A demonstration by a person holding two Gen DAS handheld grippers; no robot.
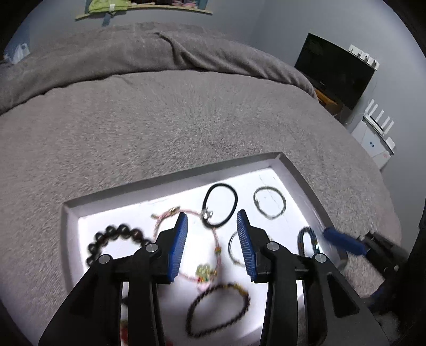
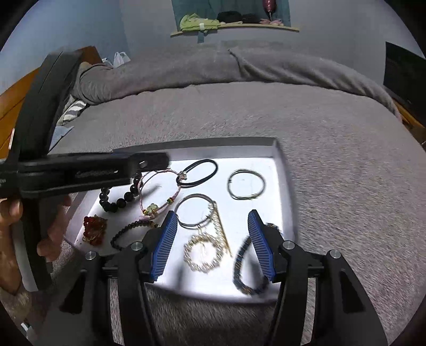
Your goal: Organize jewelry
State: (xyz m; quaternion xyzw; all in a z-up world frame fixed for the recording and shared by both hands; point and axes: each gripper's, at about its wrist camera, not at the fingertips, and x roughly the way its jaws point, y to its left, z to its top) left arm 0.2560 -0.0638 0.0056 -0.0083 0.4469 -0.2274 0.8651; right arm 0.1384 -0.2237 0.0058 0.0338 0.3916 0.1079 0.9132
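Note:
A white tray (image 2: 279, 170) lies on a grey bed and holds several pieces of jewelry. In it are a black hair tie (image 2: 198, 173), a silver ring bangle (image 2: 246, 184), a pink cord bracelet (image 2: 159, 194), a black bead bracelet (image 2: 118, 198), a pearl and gold piece (image 2: 205, 250), a red ornament (image 2: 93, 230) and a dark blue braided bracelet (image 2: 245, 266). My right gripper (image 2: 213, 244) is open above the pearl piece. My left gripper (image 1: 212, 246) is open over the tray's middle; it also shows in the right wrist view (image 2: 149, 162).
The grey blanket (image 1: 159, 119) covers the bed all around the tray (image 1: 295, 170). A dark monitor (image 1: 332, 69) and white boxes (image 1: 372, 138) stand at the right. A shelf with green cloth (image 2: 199, 22) hangs on the far wall. A wooden bed frame (image 2: 10, 103) is at the left.

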